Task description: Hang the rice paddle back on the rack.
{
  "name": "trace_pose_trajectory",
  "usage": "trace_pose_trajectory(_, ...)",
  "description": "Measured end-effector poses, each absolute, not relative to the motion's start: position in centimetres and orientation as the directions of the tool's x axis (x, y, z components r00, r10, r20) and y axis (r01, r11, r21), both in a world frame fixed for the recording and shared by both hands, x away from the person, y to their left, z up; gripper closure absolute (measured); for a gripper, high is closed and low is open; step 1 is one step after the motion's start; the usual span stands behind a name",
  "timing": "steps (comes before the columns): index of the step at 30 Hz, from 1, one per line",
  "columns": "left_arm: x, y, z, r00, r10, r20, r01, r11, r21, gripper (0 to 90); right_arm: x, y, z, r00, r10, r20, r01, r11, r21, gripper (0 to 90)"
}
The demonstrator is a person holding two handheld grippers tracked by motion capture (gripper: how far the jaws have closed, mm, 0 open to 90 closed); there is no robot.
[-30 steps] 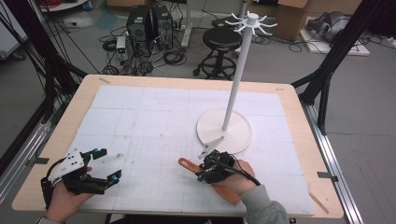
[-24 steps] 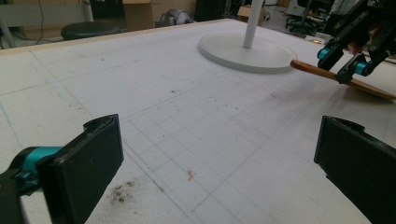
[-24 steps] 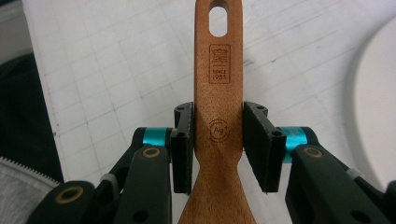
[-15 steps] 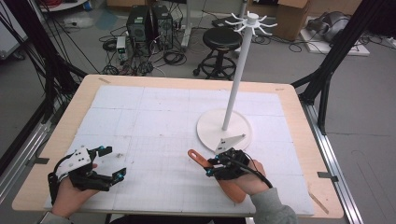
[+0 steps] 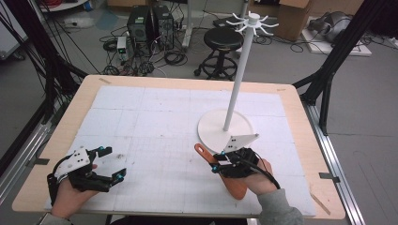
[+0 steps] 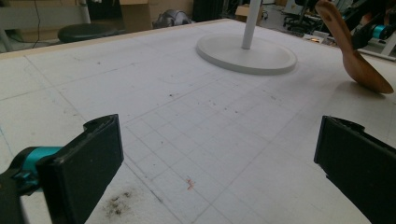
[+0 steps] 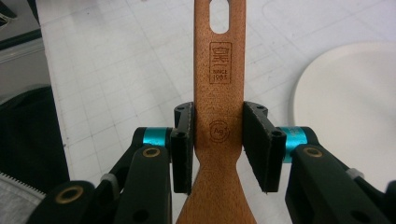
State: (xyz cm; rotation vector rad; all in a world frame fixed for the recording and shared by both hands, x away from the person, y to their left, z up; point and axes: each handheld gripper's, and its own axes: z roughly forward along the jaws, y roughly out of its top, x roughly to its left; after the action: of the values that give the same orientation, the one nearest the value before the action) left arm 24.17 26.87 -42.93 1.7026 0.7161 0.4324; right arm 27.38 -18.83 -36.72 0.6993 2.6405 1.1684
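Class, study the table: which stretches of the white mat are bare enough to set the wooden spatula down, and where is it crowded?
Free: the far left of the mat, and the middle between left gripper and right gripper. Crowded: around the stand base, where the wooden spatula is held.

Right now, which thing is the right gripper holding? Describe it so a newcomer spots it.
Start at the white stand on the table's right half. Just in front of its round base, the right gripper clamps a wooden spatula: brown, flat, a slot at its handle end, the one wooden utensil on the white mat.
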Motion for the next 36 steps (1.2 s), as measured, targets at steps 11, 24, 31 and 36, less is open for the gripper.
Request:
trace_pose_trajectory(11, 23.8, 27.3, -42.9, 0.735, 0.672, -0.090, 0.234, -0.128, 0.964, 1.7, 27.6, -20.4, -35.4, -0.865, 0.501, 0.028, 0.322, 0.512, 0.796, 64.4)
trace_pose_trajectory(24, 23.7, 27.4, -42.9, 0.730, 0.677, -0.088, 0.232, -0.125, 0.965, 1.7, 27.3, -22.0, -34.2, -0.852, 0.524, -0.003, 0.270, 0.443, 0.855, 64.5)
trace_pose_trajectory(31, 23.7, 27.4, -42.9, 0.731, 0.676, -0.088, 0.231, -0.125, 0.965, 1.7, 27.1, -23.2, -33.6, -0.868, 0.496, 0.005, 0.232, 0.398, 0.888, 64.4)
trace_pose_trajectory(36, 23.5, 27.7, -42.6, 0.723, 0.685, -0.087, 0.215, -0.104, 0.971, 1.8, 27.1, -24.2, -33.2, -0.877, 0.480, 0.030, 0.224, 0.352, 0.909, 64.5)
